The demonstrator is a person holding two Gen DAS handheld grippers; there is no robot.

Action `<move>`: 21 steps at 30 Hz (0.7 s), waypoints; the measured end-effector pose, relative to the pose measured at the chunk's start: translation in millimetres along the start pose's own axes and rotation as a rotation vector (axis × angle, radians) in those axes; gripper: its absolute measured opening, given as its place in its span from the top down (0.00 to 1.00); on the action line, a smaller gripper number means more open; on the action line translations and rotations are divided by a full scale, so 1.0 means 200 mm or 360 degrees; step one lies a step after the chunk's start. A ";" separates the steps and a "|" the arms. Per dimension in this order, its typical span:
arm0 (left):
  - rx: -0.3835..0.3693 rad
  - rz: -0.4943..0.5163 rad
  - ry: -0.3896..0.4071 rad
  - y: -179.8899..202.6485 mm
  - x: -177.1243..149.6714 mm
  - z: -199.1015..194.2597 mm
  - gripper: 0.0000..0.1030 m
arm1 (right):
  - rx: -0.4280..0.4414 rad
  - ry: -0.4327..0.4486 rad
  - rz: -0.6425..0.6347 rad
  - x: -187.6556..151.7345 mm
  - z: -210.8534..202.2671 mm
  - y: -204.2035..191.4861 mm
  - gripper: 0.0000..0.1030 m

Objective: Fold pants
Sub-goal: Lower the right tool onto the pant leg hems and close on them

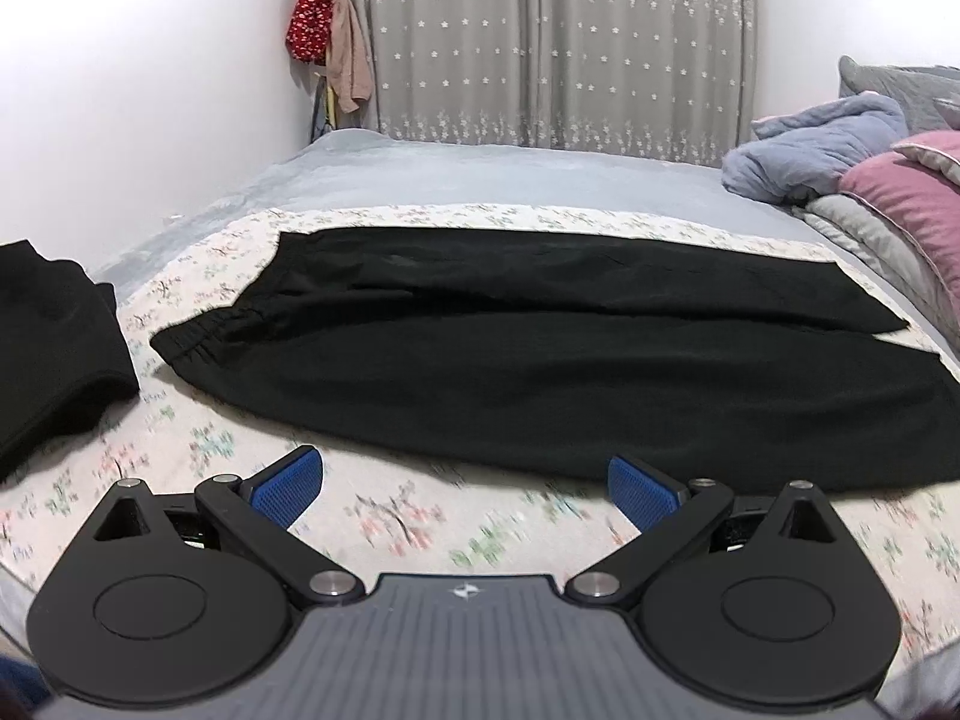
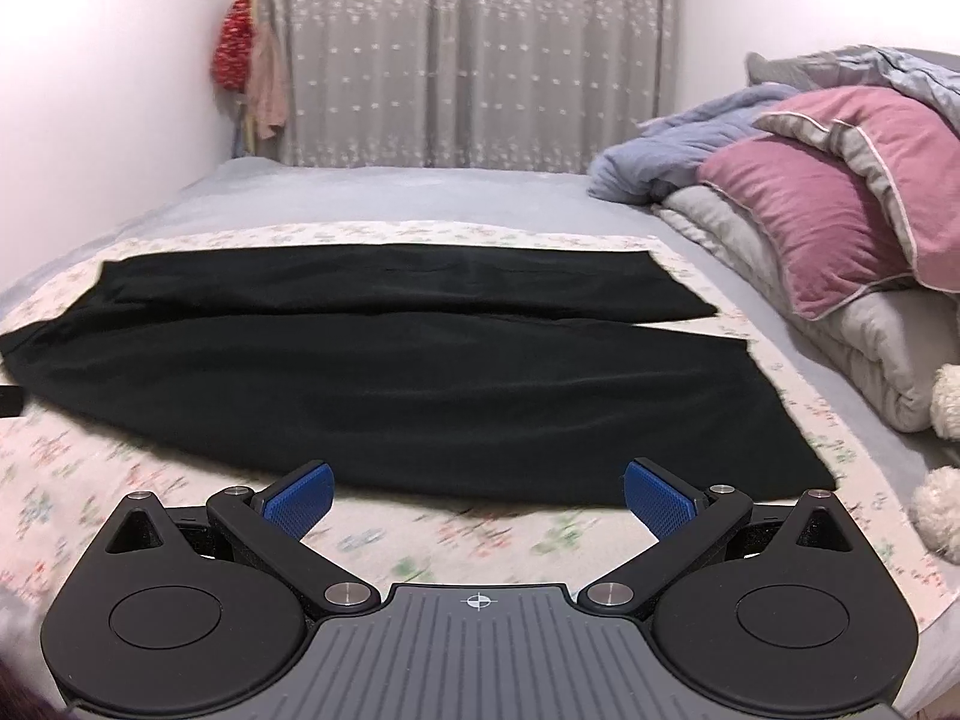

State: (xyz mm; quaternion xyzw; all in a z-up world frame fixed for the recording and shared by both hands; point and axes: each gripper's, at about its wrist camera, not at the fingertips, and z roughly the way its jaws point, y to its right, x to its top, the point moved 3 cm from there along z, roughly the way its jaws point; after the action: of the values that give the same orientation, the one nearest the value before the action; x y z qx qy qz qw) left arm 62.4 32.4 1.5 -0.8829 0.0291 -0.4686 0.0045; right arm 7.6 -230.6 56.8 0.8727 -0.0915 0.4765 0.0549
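Black pants (image 1: 540, 354) lie flat across a floral cloth (image 1: 384, 516) on the bed, waistband at the left, both legs running right, slightly apart at the cuffs. They also show in the right wrist view (image 2: 372, 384). My left gripper (image 1: 462, 492) is open and empty, hovering just in front of the near leg's edge. My right gripper (image 2: 477, 495) is open and empty, hovering before the near leg toward the cuff end.
Another black garment (image 1: 54, 348) lies at the left on the floral cloth. Pink pillows (image 2: 822, 216), grey and blue bedding (image 2: 678, 144) pile at the right. White fluffy toys (image 2: 939, 510) sit at the right edge. Curtain (image 2: 468, 54) and wall stand behind.
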 end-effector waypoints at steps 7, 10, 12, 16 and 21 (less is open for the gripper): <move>0.0030 0.0000 0.0021 -0.12 0.20 0.13 0.08 | -0.0033 -0.0040 0.0109 0.21 0.13 0.21 0.00; 0.0043 -0.0057 -0.0027 -0.21 0.26 0.24 0.07 | 0.0023 -0.0119 0.0201 0.27 0.25 0.27 0.00; 0.0053 -0.0153 -0.0077 -0.31 0.30 0.32 0.08 | 0.0055 -0.0184 0.0273 0.28 0.33 0.32 0.00; 0.0077 -0.0294 -0.0086 -0.48 0.41 0.47 0.08 | -0.0009 -0.0240 0.0306 0.33 0.49 0.40 0.00; 0.0057 -0.0407 -0.0131 -0.60 0.55 0.68 0.08 | 0.0050 -0.0344 0.0566 0.43 0.75 0.58 0.00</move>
State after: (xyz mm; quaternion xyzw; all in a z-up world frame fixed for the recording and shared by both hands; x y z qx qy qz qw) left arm 241.2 142.8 20.2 -0.8977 -0.0922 -0.4291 -0.0384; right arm 151.1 -380.1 49.5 0.8895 -0.2421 0.3837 -0.0537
